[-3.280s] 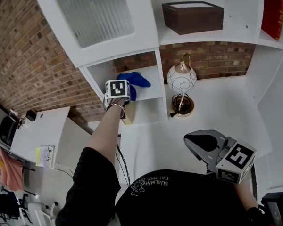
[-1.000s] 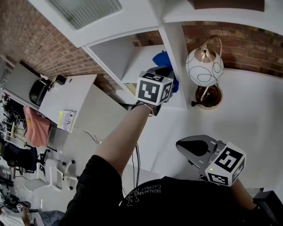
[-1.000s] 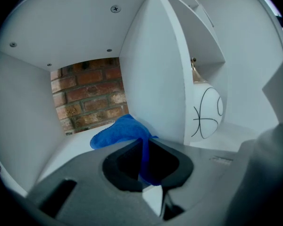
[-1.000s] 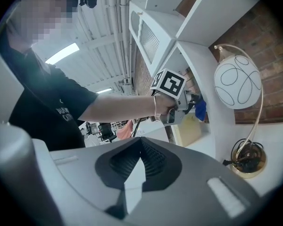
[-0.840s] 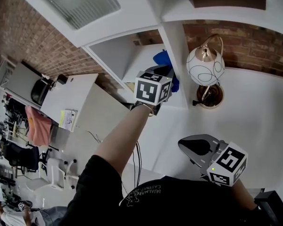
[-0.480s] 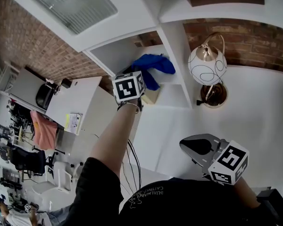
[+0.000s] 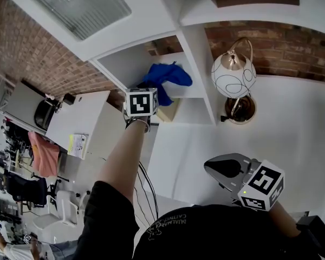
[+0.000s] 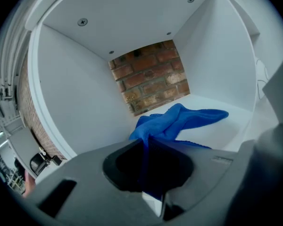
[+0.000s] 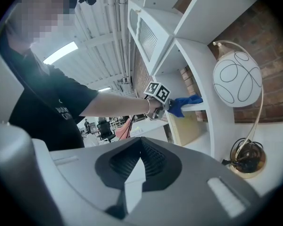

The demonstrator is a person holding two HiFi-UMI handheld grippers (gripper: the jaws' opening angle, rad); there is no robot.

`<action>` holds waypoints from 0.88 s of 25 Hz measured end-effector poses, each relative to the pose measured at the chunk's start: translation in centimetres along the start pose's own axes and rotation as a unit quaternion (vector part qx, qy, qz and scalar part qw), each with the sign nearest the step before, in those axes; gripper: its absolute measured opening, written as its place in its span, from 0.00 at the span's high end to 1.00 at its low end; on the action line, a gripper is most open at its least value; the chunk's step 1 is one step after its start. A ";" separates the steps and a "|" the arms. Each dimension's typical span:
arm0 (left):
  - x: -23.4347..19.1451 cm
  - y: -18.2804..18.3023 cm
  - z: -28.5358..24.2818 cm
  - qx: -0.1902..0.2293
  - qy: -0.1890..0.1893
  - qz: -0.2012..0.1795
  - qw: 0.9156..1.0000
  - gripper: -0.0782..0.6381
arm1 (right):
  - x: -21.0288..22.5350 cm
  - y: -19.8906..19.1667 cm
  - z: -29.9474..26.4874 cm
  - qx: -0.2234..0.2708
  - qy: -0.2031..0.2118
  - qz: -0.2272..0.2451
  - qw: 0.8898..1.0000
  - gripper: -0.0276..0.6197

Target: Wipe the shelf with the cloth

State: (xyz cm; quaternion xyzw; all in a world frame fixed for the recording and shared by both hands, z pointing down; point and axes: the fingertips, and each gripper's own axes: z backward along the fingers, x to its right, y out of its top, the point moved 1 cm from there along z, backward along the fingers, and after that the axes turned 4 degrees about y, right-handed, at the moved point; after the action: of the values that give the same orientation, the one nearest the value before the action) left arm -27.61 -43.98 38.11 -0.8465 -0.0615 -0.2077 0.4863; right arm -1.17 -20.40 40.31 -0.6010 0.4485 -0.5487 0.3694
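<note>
Your left tool (image 8: pixel 148 171), clamped on the crumpled blue cloth (image 8: pixel 179 121), has swept from the white shelf's (image 8: pixel 228 126) right wall to its front left edge, with the cloth trailing across the board. That looks like one pass done. Your right tool (image 9: pixel 134 173) hangs closed, empty.

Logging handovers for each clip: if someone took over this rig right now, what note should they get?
Left gripper: shut on the blue cloth, at the mouth of the open shelf; the cloth's free end lies on the shelf floor.
Right gripper: shut, empty, held low over the white desk, away from the shelf.
Done: cloth gripped and brought onto the shelf. How much is wiped cannot be told.
Left: probably drag the cloth across the floor to the brick back, then withdraw.
</note>
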 end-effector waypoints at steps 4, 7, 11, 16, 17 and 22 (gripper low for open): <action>1.4 0.2 0.0 -0.003 -0.026 -0.018 0.999 0.85 | 0.2 0.3 0.1 0.001 -0.009 0.000 1.000 0.94; 3.0 0.8 0.2 0.001 -0.039 -0.040 0.998 0.86 | 0.1 0.1 0.1 0.001 -0.010 -0.002 1.000 0.94; 5.6 1.7 0.5 0.013 -0.062 -0.061 0.996 0.86 | 0.2 0.2 0.5 0.005 -0.017 -0.001 1.000 0.94; 7.7 2.5 0.8 0.013 -0.084 -0.068 0.994 0.87 | 0.2 0.0 1.0 0.008 -0.025 -0.004 1.000 0.95; 8.2 2.7 1.0 0.015 -0.091 -0.067 0.994 0.87 | 0.2 -0.1 1.2 0.009 -0.028 -0.005 1.000 0.95; 11.0 3.9 1.7 0.034 -0.123 -0.060 0.990 0.87 | 0.2 0.0 2.0 0.014 -0.042 -0.005 0.999 0.94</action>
State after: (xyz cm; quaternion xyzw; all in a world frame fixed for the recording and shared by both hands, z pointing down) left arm -15.96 -45.61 38.76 -0.8432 -0.1787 -0.1291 0.4904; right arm 0.82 -20.67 40.09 -0.6205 0.4219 -0.5307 0.3941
